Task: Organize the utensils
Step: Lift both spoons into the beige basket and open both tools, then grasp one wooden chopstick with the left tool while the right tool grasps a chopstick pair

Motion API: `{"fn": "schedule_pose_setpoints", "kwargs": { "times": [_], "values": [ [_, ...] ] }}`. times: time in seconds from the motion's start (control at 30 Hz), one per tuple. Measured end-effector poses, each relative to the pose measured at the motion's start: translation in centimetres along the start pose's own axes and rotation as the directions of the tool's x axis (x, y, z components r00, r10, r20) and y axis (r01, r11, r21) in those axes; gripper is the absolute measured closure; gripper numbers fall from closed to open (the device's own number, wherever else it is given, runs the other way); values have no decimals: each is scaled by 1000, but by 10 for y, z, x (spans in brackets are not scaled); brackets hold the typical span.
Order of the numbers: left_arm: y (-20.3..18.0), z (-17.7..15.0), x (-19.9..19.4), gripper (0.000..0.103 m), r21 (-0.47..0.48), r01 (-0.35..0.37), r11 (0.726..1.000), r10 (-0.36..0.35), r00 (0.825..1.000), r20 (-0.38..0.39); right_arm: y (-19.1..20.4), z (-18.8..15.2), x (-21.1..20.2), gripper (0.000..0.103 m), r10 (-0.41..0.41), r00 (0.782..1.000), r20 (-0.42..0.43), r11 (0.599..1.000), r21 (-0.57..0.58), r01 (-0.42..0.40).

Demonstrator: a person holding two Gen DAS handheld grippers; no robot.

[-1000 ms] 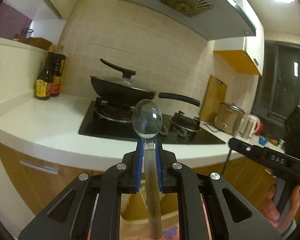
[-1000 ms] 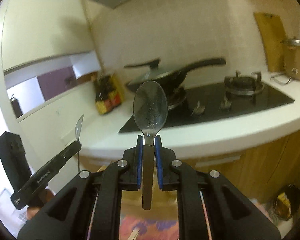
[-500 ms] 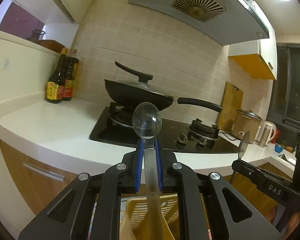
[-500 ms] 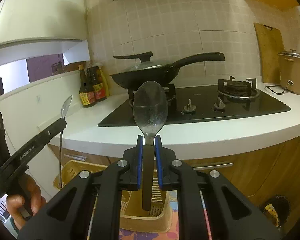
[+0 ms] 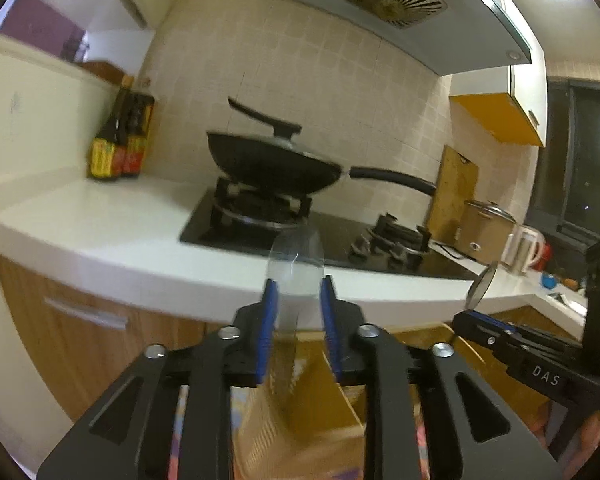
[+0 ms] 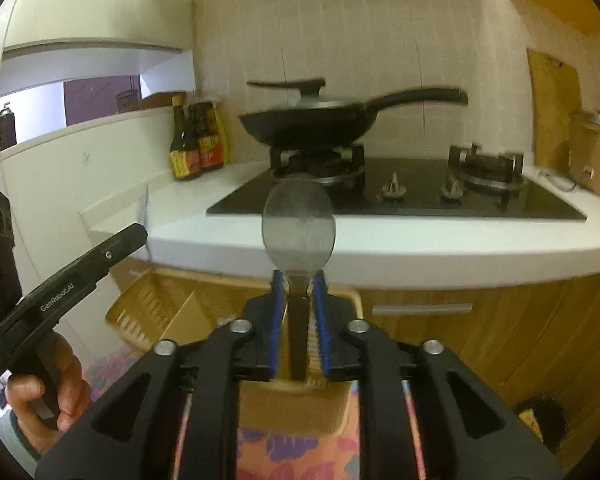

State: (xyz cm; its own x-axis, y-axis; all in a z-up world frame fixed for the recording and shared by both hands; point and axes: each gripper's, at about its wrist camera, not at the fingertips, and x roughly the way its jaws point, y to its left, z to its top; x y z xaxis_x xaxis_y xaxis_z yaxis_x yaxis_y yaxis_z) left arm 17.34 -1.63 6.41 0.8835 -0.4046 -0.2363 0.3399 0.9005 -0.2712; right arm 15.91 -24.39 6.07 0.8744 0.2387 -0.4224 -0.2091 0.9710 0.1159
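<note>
In the left wrist view my left gripper has opened its jaws; a metal spoon, blurred, sits loose between the blue pads, sliding down toward the yellow utensil basket below. In the right wrist view my right gripper is shut on the handle of a second metal spoon, bowl up, above the same basket. The left gripper also shows at that view's left; the right gripper with its spoon shows at the left view's right.
A white counter holds a black hob with a lidded wok, sauce bottles, a cutting board and a cooker. Wooden cabinets stand below. A patterned cloth lies under the basket.
My left gripper's jaws have opened and its spoon has slipped lower between the pads. Both grippers have come lower over the basket. The right gripper still grips its spoon.
</note>
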Motion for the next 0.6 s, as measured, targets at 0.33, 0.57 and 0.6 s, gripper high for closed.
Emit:
{"fn": "schedule_pose_setpoints", "kwargs": {
  "times": [0.33,0.57,0.6],
  "values": [
    [1,-40,-50,57,-85,78,993,-102,944,-315,0,-52,-57,48,7,979,-205,997,77,9],
    [-6,-102,-61,57,-176,13,984,-106,839,-533,2,-112,-79,52,45,929,-367,982,188,27],
    [-6,-109,-62,57,-177,-2,984,-96,833,-545,4,-119,-81,54,44,924,-381,982,187,30]
  ]
}}
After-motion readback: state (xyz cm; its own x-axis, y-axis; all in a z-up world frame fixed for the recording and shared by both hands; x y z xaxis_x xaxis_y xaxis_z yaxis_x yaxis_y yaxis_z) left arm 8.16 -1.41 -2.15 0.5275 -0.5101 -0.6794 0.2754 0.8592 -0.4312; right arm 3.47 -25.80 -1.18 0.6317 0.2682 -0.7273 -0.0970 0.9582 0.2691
